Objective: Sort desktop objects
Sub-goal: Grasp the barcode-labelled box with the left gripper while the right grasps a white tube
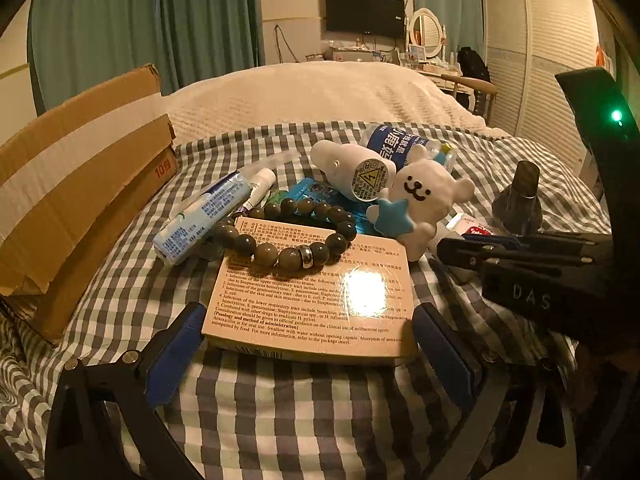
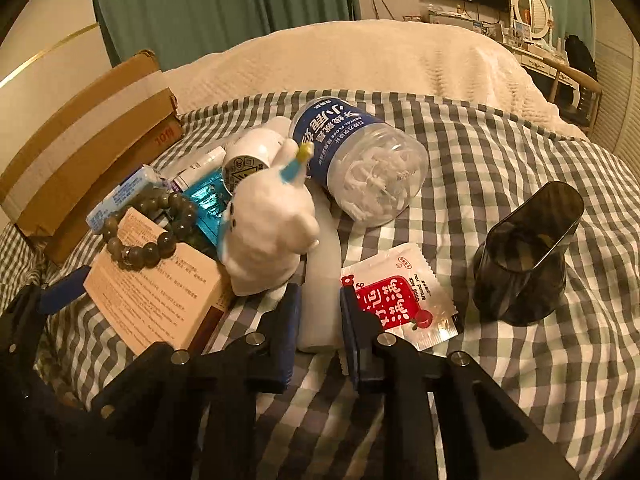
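Note:
A pile of objects lies on a checked cloth. My left gripper (image 1: 308,332) is open, its blue pads on either side of a beige medicine box (image 1: 316,292). A dark bead bracelet (image 1: 286,234) rests on the box. My right gripper (image 2: 320,320) has its pads closed against a white tube-like handle (image 2: 322,280) that lies flat. A white plush bear (image 2: 268,236) with a blue star leans on it. A clear jar of floss picks (image 2: 356,160) lies on its side behind. A red and white sachet (image 2: 400,296) lies right of the right gripper.
An open cardboard box (image 1: 80,184) stands at the left. A dark nozzle (image 2: 528,256) stands at the right. A toothpaste tube (image 1: 200,216), a small white tube and a blue foil pack lie in the pile. A cream blanket (image 1: 320,92) covers the bed behind.

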Tool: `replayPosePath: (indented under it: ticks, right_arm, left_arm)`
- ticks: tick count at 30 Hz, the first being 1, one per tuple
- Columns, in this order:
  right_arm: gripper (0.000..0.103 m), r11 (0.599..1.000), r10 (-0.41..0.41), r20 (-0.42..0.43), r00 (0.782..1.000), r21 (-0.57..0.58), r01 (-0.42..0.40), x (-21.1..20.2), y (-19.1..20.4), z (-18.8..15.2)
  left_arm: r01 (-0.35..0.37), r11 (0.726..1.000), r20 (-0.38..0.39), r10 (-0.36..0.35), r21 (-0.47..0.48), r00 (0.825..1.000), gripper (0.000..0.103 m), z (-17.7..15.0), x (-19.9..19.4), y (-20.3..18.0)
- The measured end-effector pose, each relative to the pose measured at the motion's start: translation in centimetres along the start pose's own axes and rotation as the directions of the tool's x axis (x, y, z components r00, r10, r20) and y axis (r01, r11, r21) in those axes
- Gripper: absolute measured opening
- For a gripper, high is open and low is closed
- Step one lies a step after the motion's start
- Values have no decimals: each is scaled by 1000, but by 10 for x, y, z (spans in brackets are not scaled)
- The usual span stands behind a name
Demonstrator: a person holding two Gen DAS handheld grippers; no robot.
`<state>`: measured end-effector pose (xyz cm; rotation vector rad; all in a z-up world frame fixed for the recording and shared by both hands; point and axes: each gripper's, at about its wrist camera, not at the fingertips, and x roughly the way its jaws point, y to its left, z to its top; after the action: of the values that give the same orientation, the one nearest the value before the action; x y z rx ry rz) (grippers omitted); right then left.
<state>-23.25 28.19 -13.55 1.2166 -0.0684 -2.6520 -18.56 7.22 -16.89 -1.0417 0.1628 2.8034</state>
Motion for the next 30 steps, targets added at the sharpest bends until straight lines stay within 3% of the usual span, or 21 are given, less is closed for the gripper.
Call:
replayPosePath:
  ticks: [6, 9, 14, 15, 18, 19, 20, 22, 24, 27, 30]
  right_arm:
    - [19, 1000, 22, -1, 1000, 15, -22, -5, -4, 1]
    - [19, 1000, 28, -4, 1000, 13, -28, -7, -5, 1]
    - [19, 996, 59, 4, 998, 61, -60, -11, -14, 1]
    - [19, 996, 63, 4, 998, 67, -63, -12, -16, 1]
    - [19, 995, 69, -1, 998, 66, -69, -11, -14, 1]
    - [19, 996, 68, -3, 998, 58, -68, -12, -12, 0]
    - [19, 997, 68, -5, 998, 48, -67, -12, -10, 0]
    - [19, 997, 62, -5, 998, 41, -62, -14, -8, 1]
    - [18, 996, 72, -9, 997, 51, -72, -19, -9, 2]
    - [18, 996, 66, 26, 997, 60, -67, -32, -13, 5]
    - [18, 992, 95, 64, 993, 75, -100, -46, -17, 8]
  left_arm:
    - [-12, 999, 4, 12, 40, 1000, 103, -1, -2, -3]
    - [40, 999, -25, -40, -20, 999, 103, 4, 4, 11]
    - [13, 991, -50, -20, -133, 999, 103, 12, 7, 42]
    - [43, 984, -64, -55, -171, 996, 103, 12, 12, 49]
    - [178, 925, -93, -221, -336, 971, 102, 6, 31, 66]
    - [188, 917, -87, -232, -353, 969, 97, 6, 32, 67]
    - [229, 907, -76, -271, -352, 960, 80, 8, 31, 65]
    - [207, 915, -92, -253, -346, 963, 75, 12, 26, 61]
    - [199, 916, -94, -246, -347, 965, 61, 16, 20, 61]
    - [200, 900, -75, -246, -387, 966, 50, 22, 6, 67]
    - [178, 909, -70, -219, -377, 973, 44, 30, -6, 59]
